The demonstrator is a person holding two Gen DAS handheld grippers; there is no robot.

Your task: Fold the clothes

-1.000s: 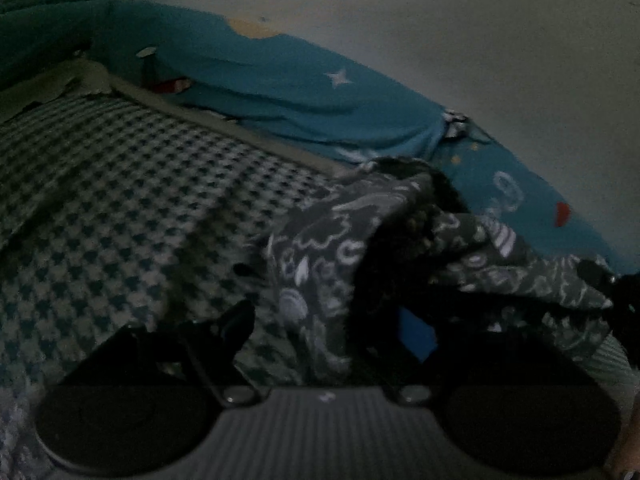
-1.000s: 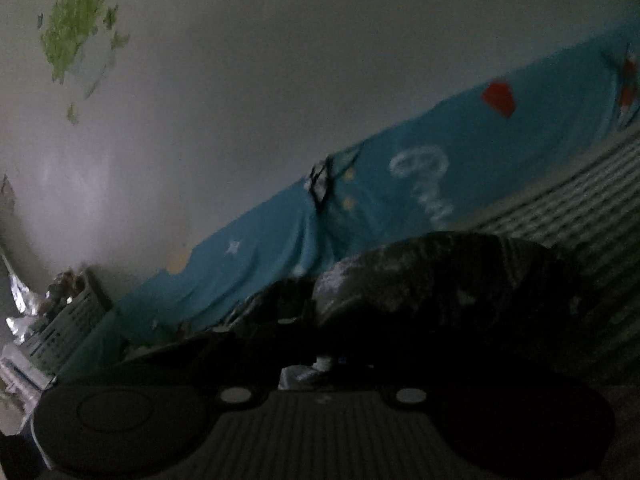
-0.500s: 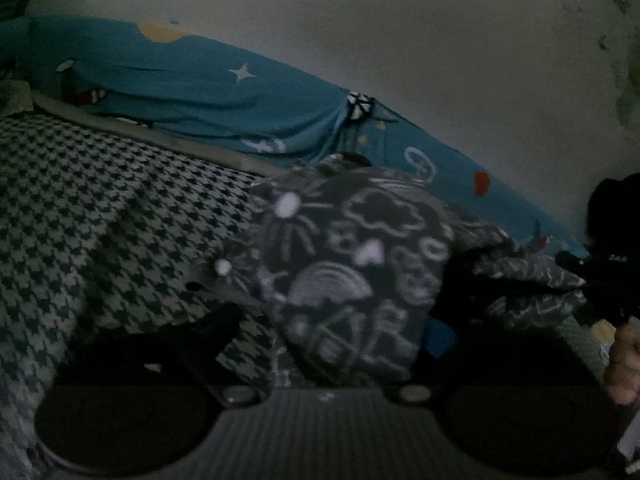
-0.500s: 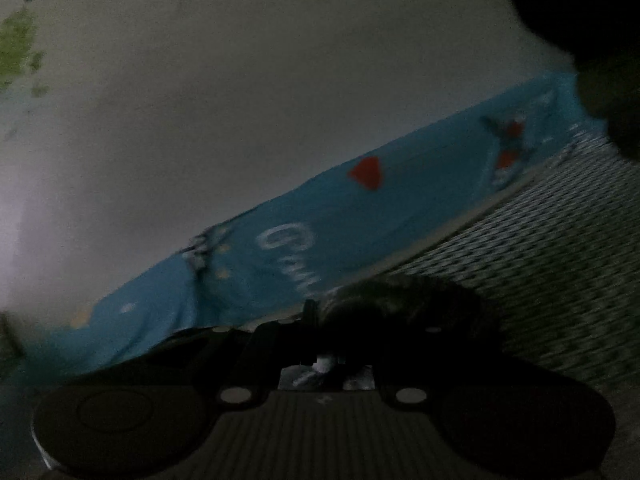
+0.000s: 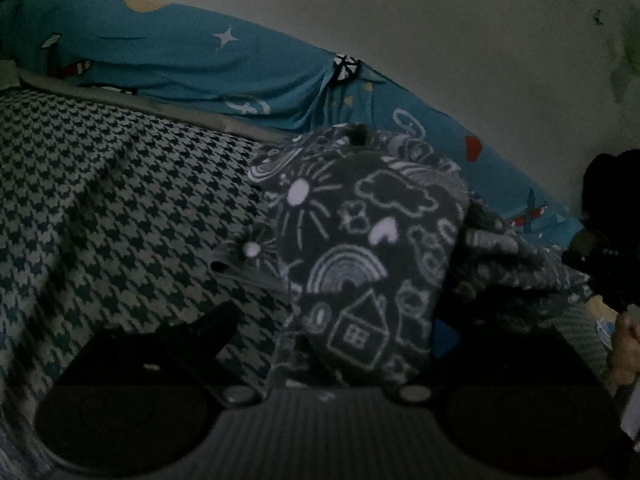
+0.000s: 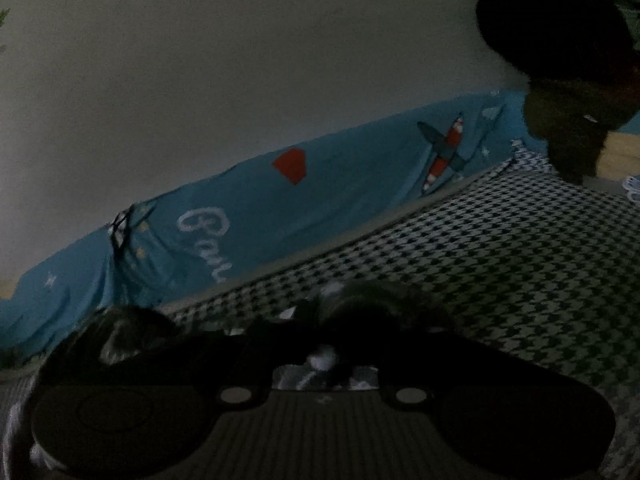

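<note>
A grey fleece garment (image 5: 360, 272) printed with white doodles lies folded in a lump on the houndstooth bed cover (image 5: 120, 200). My left gripper (image 5: 340, 316) is wide open around its near end; bed cover shows between the left finger (image 5: 208, 328) and the cloth. The garment stretches right toward my right gripper (image 5: 600, 264). In the right wrist view that gripper (image 6: 326, 332) has its jaws close together and opening, with a bunch of the garment (image 6: 324, 364) still between them. It is very dark there.
A blue printed sheet (image 5: 200, 68) runs along the pale wall behind the bed and appears again as the blue sheet (image 6: 340, 184). A hand (image 5: 624, 348) shows at the right edge. A dark shape (image 6: 560, 40) fills the upper right corner.
The left gripper spread wider and the garment now sits closer and larger between its fingers. The right wrist view swung right along the wall, and the cloth heap before it sank lower.
</note>
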